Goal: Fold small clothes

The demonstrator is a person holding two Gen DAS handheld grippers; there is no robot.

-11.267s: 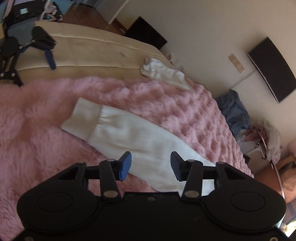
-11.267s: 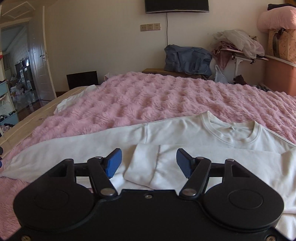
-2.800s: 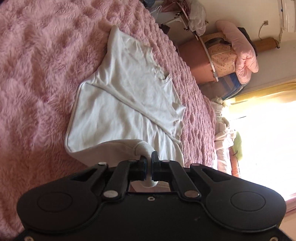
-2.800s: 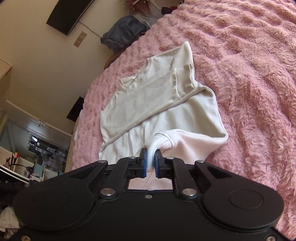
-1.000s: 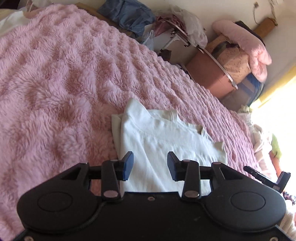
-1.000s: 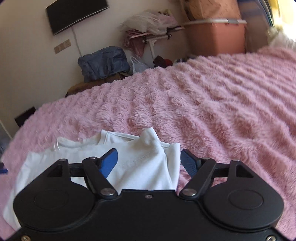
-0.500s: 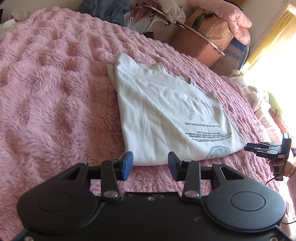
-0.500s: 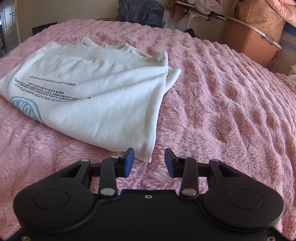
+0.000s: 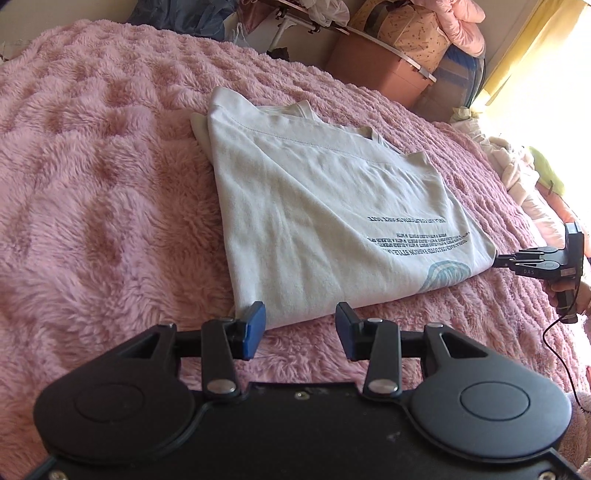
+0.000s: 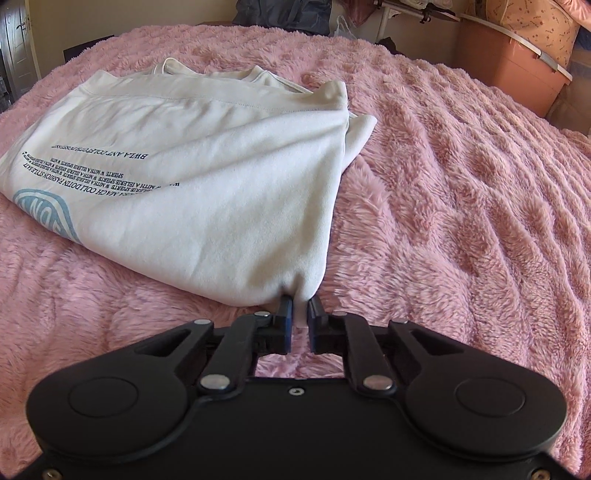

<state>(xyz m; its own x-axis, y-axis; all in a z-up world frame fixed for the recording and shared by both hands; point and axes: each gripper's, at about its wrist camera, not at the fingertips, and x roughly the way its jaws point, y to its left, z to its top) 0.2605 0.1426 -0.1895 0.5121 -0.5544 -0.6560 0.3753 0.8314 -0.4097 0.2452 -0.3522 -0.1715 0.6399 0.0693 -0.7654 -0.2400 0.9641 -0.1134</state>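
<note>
A white sweatshirt (image 9: 314, 206) with dark lettering and a blue emblem lies folded in half on the pink fluffy blanket (image 9: 92, 184). In the right wrist view the sweatshirt (image 10: 192, 177) fills the left half, and my right gripper (image 10: 300, 321) is shut on its near corner, white cloth pinched between the pads. The left wrist view shows that right gripper (image 9: 496, 262) at the shirt's right-hand corner. My left gripper (image 9: 299, 330) stands open at the other near corner, its left pad (image 9: 255, 325) right against the folded edge, nothing pressed between the pads.
An orange storage box (image 9: 373, 70) with bundles on it stands past the bed's far side. A dark blue bag (image 10: 284, 11) lies against the wall. Pale bedding (image 9: 517, 173) is heaped at the bed's right edge. A hand (image 9: 580, 295) holds the right gripper's handle.
Both grippers came down from over the shirt to its near edge. The right jaws closed from wide open onto the near corner. The left jaws stayed open.
</note>
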